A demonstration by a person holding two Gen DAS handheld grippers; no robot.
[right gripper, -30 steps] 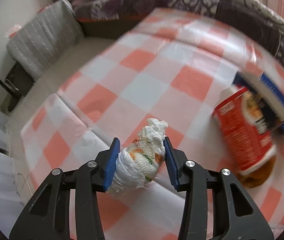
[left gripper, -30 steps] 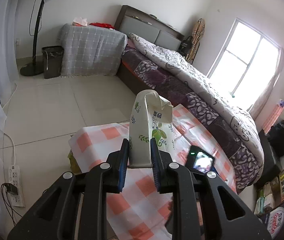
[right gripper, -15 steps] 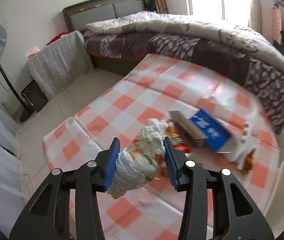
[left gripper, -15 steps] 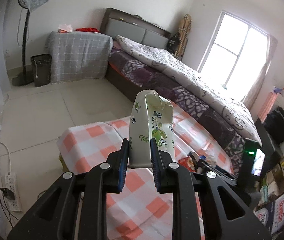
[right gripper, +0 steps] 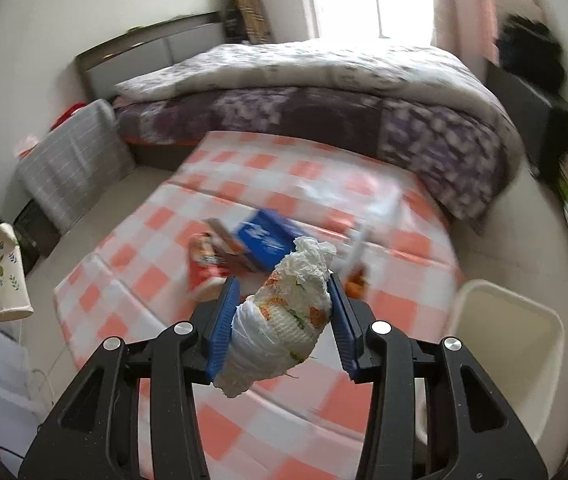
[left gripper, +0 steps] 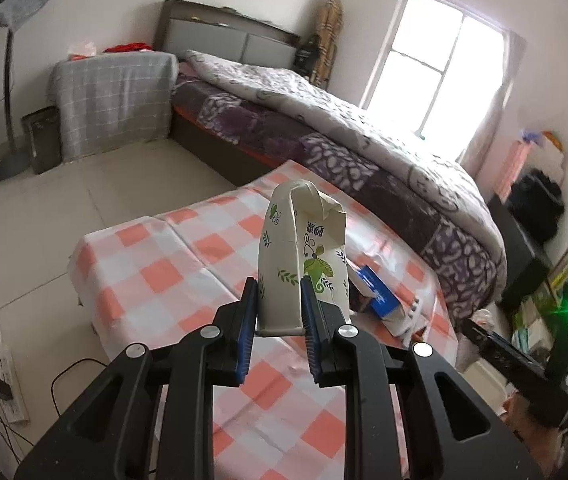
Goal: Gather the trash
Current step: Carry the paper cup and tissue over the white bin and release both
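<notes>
With both loads lifted above the checkered surface (right gripper: 243, 184), you are mid-carry: your left hand-held gripper (left gripper: 279, 312) pinches a crumpled paper cup (left gripper: 304, 264), your right hand-held gripper (right gripper: 281, 316) clamps a wadded tissue (right gripper: 284, 316). Next, find the bin; the black wastebasket (left gripper: 41, 138) seems likeliest.

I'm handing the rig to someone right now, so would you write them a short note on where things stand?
Left gripper: shut on a crushed floral paper cup, held above the checked table.
Right gripper: shut on a wad of tissue in plastic wrap, also lifted off the table.
Done: two pieces of trash picked up.
Left: neither piece is binned yet. A blue box and a red packet remain on the table. A dark bin stands on the floor by the fan; a white container sits at the table's right edge.
</notes>
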